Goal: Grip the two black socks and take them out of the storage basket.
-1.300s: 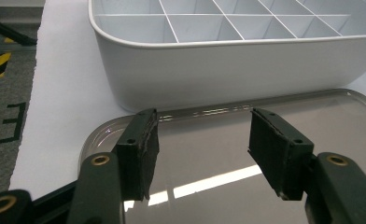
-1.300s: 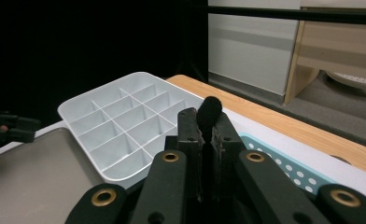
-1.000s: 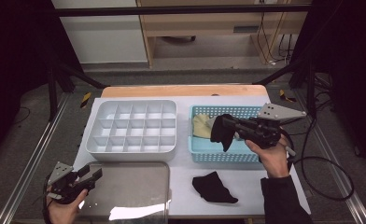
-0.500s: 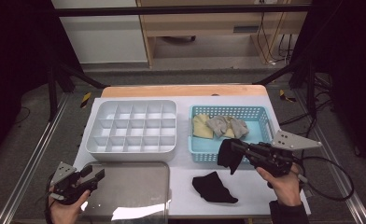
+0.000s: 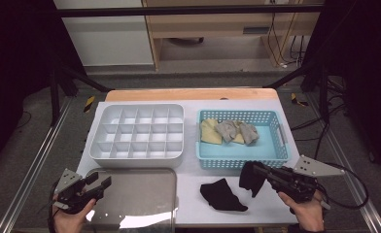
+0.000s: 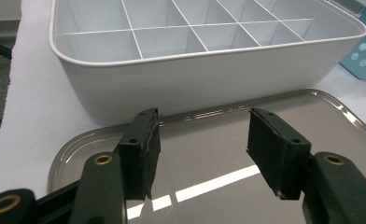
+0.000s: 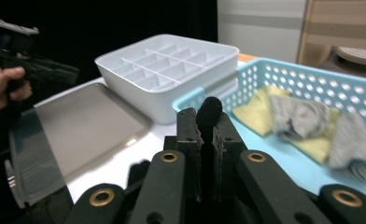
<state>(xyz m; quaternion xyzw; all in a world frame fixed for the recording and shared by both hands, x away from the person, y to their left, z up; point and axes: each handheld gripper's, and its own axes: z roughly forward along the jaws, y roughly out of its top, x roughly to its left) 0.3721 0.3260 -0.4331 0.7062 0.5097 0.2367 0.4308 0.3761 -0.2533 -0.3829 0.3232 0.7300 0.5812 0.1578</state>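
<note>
My right gripper [image 5: 259,172] is shut on a black sock [image 5: 250,179], which hangs just in front of the blue basket [image 5: 241,164]. Seen along its own jaws, the gripper [image 7: 208,127] has the dark fabric [image 7: 209,112] pinched between them. A second black sock [image 5: 222,195] lies flat on the white table, left of the held one. My left gripper [image 5: 99,183] stands open over the left end of a shiny metal tray [image 5: 140,194]. Nothing is between its jaws [image 6: 202,140].
A white compartment box [image 5: 137,131] sits behind the metal tray. The blue basket holds yellow cloth [image 5: 209,131] and grey socks [image 5: 237,131]. The table's near edge runs just below both hands, and a cable [image 5: 354,184] trails from the right gripper.
My right gripper has come down and toward the near edge with the black sock, from over the basket to in front of it. The left gripper has stayed put.
</note>
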